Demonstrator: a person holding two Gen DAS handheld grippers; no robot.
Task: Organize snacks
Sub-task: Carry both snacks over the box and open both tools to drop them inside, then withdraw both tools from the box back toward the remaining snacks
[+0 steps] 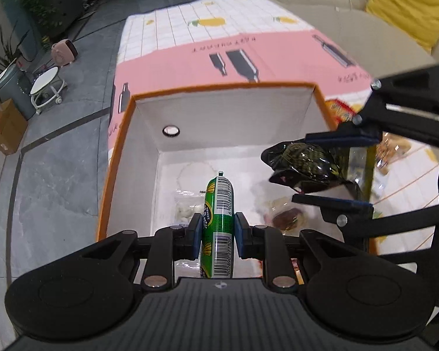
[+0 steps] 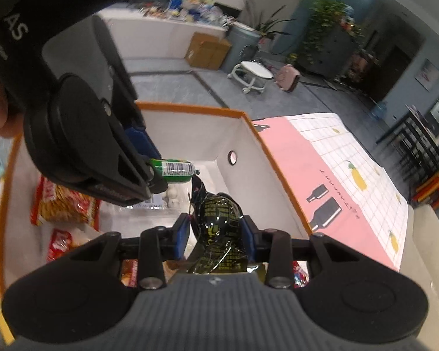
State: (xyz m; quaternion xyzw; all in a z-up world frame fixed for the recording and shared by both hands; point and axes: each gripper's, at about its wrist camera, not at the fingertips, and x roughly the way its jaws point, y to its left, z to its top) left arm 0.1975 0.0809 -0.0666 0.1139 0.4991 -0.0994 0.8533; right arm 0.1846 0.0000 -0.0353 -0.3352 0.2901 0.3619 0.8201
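Both grippers hang over the open box, each loaded. The left gripper (image 1: 218, 231) is clenched on a green sausage stick (image 1: 219, 219) with barcodes down its wrapper, while the right gripper (image 2: 215, 235) grasps a crinkled black foil packet (image 2: 219, 228) printed in yellow. Both snacks are in the air above the white-lined, orange-rimmed box (image 1: 219, 86), which stands on a counter (image 1: 190, 61) under a pink and white cloth. The two grippers crowd the same corner — a clash is likely if both descend together. The glossy packet could also slip early from its pads, judging by its slick foil. Below lie a clear bag of pale sweets (image 1: 184, 209), a brown wrapped snack (image 1: 286, 218) and red packets (image 2: 63, 204) — a hard drop might crush them.
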